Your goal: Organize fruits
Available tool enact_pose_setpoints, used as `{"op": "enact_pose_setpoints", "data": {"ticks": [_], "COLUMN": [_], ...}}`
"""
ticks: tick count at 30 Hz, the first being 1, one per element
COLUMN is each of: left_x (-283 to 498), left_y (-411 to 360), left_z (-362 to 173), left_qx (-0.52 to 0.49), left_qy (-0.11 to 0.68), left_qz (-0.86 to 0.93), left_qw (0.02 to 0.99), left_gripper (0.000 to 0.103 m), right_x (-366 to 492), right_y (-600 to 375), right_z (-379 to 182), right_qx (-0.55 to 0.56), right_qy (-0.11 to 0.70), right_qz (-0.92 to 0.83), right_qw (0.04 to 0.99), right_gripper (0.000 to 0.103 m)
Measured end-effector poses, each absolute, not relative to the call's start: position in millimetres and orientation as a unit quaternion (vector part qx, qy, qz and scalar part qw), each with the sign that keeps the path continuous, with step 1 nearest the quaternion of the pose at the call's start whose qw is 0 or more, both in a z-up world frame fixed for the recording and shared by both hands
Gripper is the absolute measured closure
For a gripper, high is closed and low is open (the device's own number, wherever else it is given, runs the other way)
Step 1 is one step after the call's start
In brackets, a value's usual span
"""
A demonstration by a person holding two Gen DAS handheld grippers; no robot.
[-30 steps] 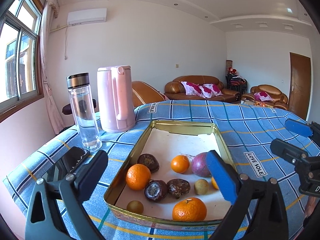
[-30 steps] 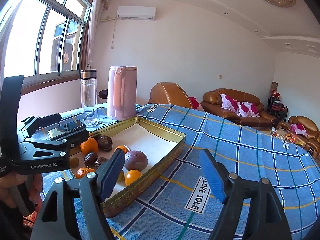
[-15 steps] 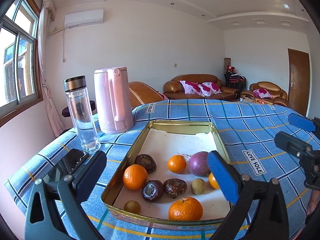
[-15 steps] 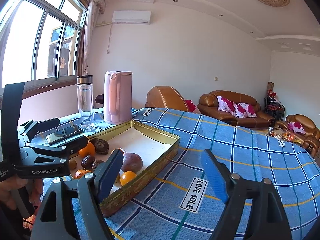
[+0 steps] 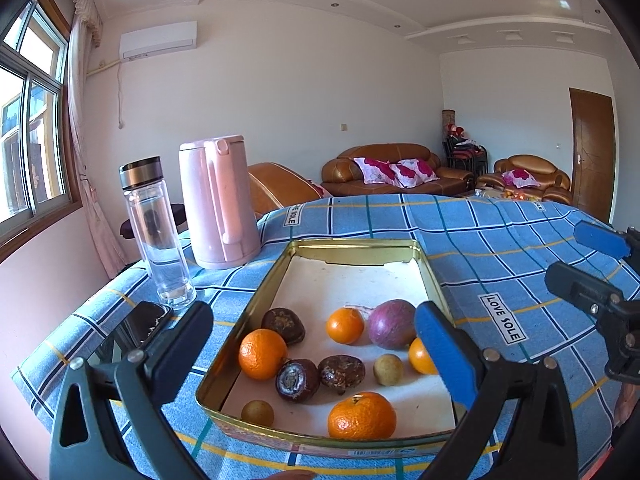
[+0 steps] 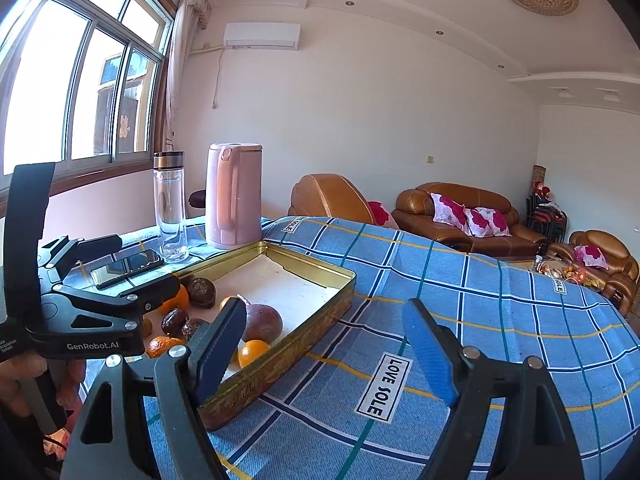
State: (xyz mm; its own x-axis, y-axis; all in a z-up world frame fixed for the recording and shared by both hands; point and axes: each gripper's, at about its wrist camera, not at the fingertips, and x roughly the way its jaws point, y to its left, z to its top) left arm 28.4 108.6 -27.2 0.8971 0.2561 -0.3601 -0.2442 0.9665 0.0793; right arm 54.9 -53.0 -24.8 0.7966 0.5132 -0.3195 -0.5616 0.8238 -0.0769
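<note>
A gold tin tray lies on the blue plaid cloth and holds several fruits. Among them are oranges, a purple passion fruit, dark wrinkled fruits and small tan ones. My left gripper hovers open over the tray's near end, gripping nothing. My right gripper is open and empty over the cloth, just right of the tray. In the left wrist view the right gripper shows at the right edge. The left gripper hides some fruit in the right wrist view.
A clear glass bottle and a pink kettle stand left of the tray's far end. A dark phone lies near the bottle. A hand holds the left gripper. Brown sofas sit beyond the table.
</note>
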Motion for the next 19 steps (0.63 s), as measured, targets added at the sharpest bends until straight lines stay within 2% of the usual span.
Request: {"op": "enact_pose_setpoints", "data": {"ticks": [19], "left_x": [27.0], "left_y": [93.9], "left_z": [-24.3], "left_qx": [0.041], "left_qy": [0.180], "left_qz": [0.113], "left_qw": [0.976], "left_gripper": [0.000], "right_x": [55.6], "right_y": [-59.1], "right_z": [-30.5], "right_qx": [-0.080], "right_qy": [0.150], "right_qz": [0.281], "right_qw": [0.944], "right_gripper": [0.022]}}
